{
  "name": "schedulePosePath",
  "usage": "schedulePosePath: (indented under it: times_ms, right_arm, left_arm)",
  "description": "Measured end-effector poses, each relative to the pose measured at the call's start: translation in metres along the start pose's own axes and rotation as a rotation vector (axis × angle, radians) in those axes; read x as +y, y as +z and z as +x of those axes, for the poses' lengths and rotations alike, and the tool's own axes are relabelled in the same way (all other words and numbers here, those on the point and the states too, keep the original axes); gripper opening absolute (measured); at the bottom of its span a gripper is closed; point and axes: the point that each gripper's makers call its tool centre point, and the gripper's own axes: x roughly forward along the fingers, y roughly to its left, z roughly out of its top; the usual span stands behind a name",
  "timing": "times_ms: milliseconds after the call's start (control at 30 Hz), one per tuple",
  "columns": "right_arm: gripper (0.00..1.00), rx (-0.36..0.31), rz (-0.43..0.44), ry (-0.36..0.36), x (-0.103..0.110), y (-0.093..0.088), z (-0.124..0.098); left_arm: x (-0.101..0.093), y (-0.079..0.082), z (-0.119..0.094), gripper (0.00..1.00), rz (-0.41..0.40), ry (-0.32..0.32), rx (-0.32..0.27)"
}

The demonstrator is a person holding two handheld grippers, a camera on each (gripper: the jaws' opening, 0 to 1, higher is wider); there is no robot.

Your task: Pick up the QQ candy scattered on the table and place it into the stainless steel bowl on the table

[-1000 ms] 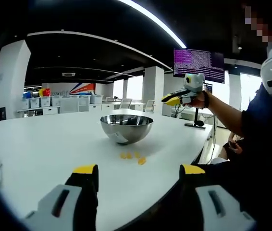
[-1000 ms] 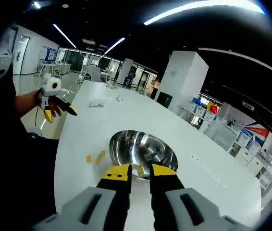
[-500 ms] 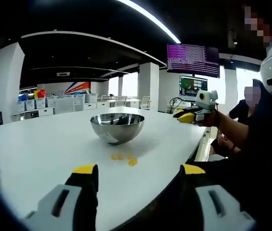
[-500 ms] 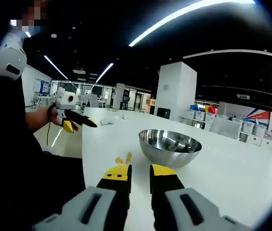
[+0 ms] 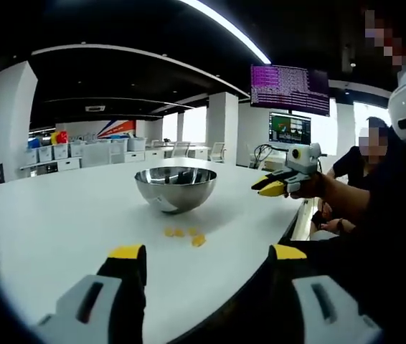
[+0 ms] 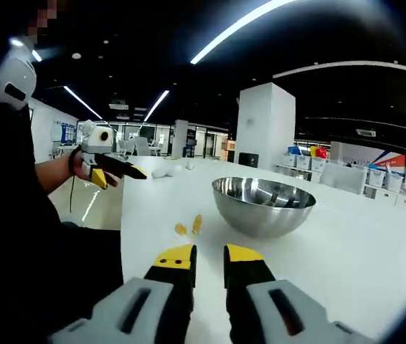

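A stainless steel bowl [image 5: 179,188] stands on the white table [image 5: 59,222]. A few yellow QQ candies [image 5: 182,234] lie just in front of it. My left gripper [image 5: 206,254] hangs low near the table's edge, open wide and empty. The right gripper [image 5: 264,188], held in a hand, hovers right of the bowl with its jaws close together. In the right gripper view, the right gripper [image 6: 209,253] is shut with nothing between its tips, in front of the bowl [image 6: 264,206] and the candies [image 6: 189,226]. The left gripper [image 6: 120,177] floats off the table's left edge.
The table's edge [image 5: 289,222] runs along the right, with the person's dark sleeve beyond it. Small white objects [image 6: 161,173] lie far down the table. A wall screen [image 5: 289,87], a white pillar [image 6: 271,125] and shelves of bins [image 5: 52,152] stand behind.
My right gripper has come down from above the bowl to near table level beside it, staying shut. The left gripper has hardly moved and remains open.
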Motion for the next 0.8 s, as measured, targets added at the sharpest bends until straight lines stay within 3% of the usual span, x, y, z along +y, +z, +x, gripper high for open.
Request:
schedulePosePath:
  times_ms: [300, 567, 800]
  right_arm:
    - [0.16, 0.073, -0.035, 0.057, 0.012, -0.012, 0.056]
    - [0.16, 0.096, -0.065, 0.122, 0.028, -0.007, 0.111]
    - [0.16, 0.131, -0.091, 0.159, 0.040, -0.013, 0.139]
  left_arm:
    - [0.008, -0.002, -0.011, 0.68, -0.014, 0.021, -0.006]
    - [0.010, -0.004, -0.023, 0.68, -0.022, 0.042, -0.016]
    - [0.022, -0.006, -0.042, 0.68, -0.029, 0.080, -0.028]
